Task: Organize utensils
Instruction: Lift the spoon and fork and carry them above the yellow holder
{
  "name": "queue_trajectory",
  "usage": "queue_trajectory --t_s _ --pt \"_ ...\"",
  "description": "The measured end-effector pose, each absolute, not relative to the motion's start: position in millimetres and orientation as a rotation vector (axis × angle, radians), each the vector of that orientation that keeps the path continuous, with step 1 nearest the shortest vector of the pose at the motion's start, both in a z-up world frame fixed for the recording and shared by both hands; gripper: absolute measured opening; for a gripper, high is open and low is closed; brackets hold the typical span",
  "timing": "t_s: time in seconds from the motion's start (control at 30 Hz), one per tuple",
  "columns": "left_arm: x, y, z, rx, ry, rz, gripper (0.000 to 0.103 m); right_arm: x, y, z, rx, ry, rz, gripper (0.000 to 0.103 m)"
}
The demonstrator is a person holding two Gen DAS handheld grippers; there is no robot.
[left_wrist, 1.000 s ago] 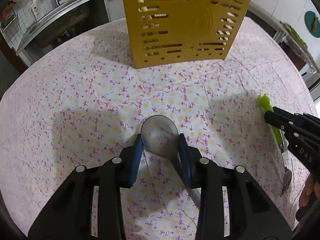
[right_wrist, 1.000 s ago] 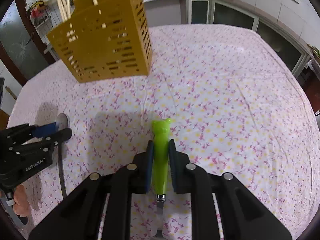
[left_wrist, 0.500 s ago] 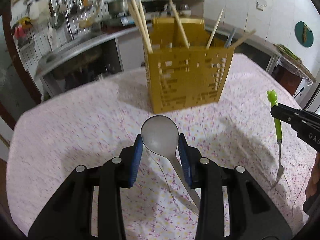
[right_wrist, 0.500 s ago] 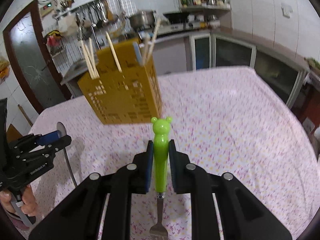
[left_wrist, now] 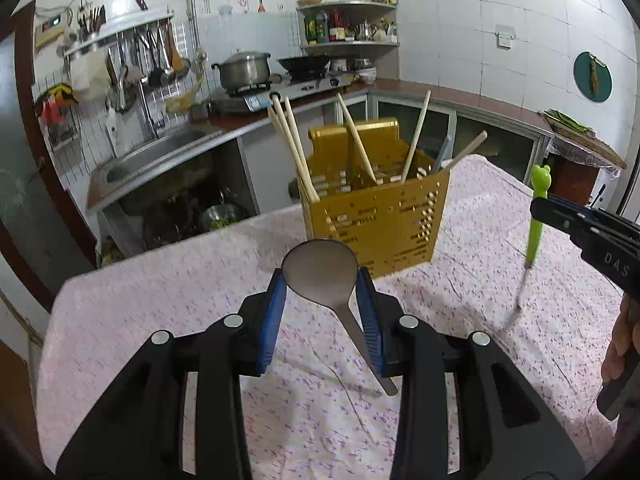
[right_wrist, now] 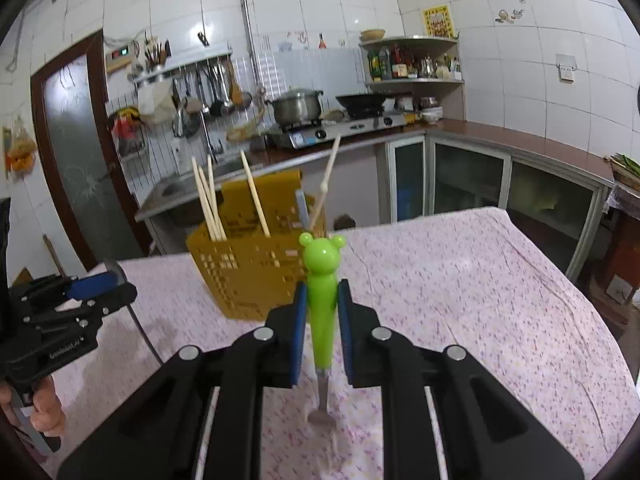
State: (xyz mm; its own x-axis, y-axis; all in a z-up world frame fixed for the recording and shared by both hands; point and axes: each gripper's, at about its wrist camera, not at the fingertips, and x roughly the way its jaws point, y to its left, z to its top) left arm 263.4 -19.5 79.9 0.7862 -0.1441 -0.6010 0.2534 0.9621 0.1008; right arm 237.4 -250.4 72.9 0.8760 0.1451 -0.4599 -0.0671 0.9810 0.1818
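My left gripper [left_wrist: 320, 284] is shut on a metal spoon [left_wrist: 320, 272], bowl up between the blue pads, handle hanging down toward the table. My right gripper [right_wrist: 322, 304] is shut on a green bear-headed fork [right_wrist: 320, 280], tines pointing down. Both are held above the floral tablecloth. A yellow slotted utensil holder [left_wrist: 380, 220] stands on the table beyond them with several chopsticks [left_wrist: 292, 140] in it; it also shows in the right wrist view [right_wrist: 252, 276]. The right gripper and fork [left_wrist: 536, 224] show at the right of the left wrist view, and the left gripper [right_wrist: 92, 292] at the left of the right wrist view.
The table [right_wrist: 460, 280] is covered with a pink floral cloth. Behind it run a kitchen counter with a sink [left_wrist: 160, 156], a stove with a pot [left_wrist: 244, 72], hanging utensils, and cabinets [right_wrist: 480, 176] along the right wall.
Both grippers have lifted and tilted upward with the spoon and the fork; the views now look level across the kitchen, and the holder appears farther off and lower in frame.
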Motion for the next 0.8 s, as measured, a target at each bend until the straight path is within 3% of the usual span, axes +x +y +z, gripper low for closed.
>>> queue_trajectory --t_s 0.5,0.8 --pt "308 -12 187 0.137 0.416 -0.131 0.035 272 -235 184 0.169 0.282 0.166 0.016" --pt "369 -9 181 0.043 0.310 -0.143 0.035 323 -224 194 0.106 0.292 0.152 0.016"
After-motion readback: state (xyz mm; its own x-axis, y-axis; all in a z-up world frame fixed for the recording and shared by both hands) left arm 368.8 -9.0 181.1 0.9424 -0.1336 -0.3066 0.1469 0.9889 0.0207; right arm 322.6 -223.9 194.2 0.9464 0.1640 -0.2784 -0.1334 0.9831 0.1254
